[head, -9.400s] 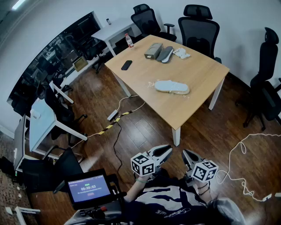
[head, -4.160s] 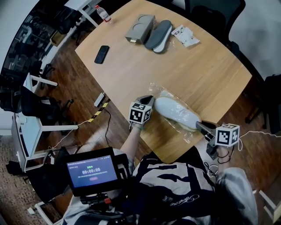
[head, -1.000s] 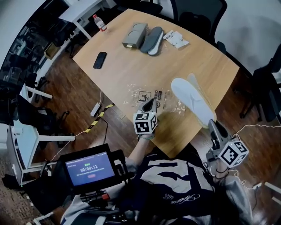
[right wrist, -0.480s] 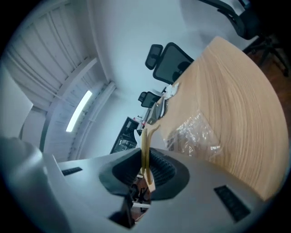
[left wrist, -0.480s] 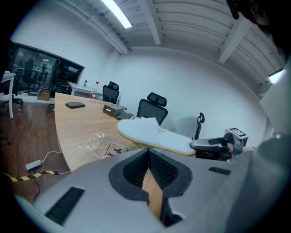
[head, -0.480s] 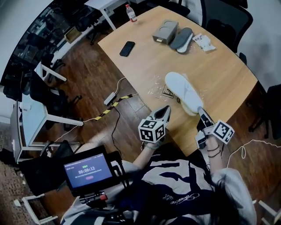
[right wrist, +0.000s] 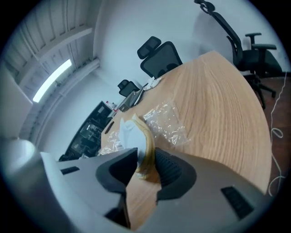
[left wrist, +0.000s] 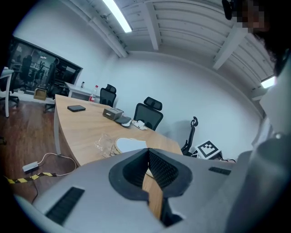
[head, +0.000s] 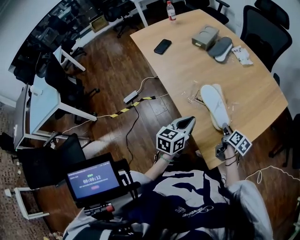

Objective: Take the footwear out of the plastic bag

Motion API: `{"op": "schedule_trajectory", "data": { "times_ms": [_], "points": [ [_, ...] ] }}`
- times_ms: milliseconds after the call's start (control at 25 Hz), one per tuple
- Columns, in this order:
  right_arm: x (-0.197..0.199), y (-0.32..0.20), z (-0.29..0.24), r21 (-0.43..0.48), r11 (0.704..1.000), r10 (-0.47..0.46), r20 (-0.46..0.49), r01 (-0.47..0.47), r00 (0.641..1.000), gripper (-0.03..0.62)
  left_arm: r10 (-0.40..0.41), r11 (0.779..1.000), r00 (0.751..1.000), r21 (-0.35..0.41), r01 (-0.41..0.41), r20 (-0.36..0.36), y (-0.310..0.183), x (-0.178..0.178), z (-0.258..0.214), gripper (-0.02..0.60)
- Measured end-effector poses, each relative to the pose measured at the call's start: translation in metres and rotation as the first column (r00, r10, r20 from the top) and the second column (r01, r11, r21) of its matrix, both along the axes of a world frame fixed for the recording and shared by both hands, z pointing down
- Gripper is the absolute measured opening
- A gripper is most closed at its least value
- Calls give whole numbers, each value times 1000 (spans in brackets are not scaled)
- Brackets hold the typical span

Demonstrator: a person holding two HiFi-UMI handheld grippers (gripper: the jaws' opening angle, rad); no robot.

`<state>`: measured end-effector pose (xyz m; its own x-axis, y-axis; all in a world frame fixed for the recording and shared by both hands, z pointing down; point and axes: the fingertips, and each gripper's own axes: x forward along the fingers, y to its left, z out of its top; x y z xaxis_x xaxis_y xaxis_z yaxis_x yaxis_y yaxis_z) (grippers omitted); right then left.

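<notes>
Table (head: pixel 187 61): right tool (head: pixel 224 129) just opening, shoe (head: pixel 213 103) heel between; left tool (head: pixel 189 122) closed.

A black phone (head: pixel 162 46) lies on the wooden counter (head: pixel 187 65). A water bottle (head: pixel 171 10) stands at the far end, with a grey box (head: pixel 205 37) near it. Black chairs (head: pixel 260 26) stand round. A power strip (head: pixel 130 97) lies on the brown floor (head: pixel 117 61). A small screen (head: pixel 92 179) glows blue.
</notes>
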<state>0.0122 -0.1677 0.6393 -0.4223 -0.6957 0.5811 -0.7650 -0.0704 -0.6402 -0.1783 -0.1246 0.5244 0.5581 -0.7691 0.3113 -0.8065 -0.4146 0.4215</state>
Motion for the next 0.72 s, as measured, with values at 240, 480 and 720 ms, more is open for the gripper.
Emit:
{"op": "schedule_trajectory", "data": {
  "times_ms": [240, 480, 720],
  "points": [
    [12, 9, -3, 5, 1000, 6, -190, -5, 982, 210, 51, 999, 999, 9, -51, 5, 5, 4, -1, 6],
    [8, 36, -44, 144, 990, 11, -134, 8, 991, 210, 108, 994, 994, 18, -108, 2, 13, 17, -3, 6],
    [-17, 77, -90, 253, 961, -97, -68, 112, 993, 206, 166, 986, 986, 33, -165, -31, 31, 40, -14, 6]
  ]
}}
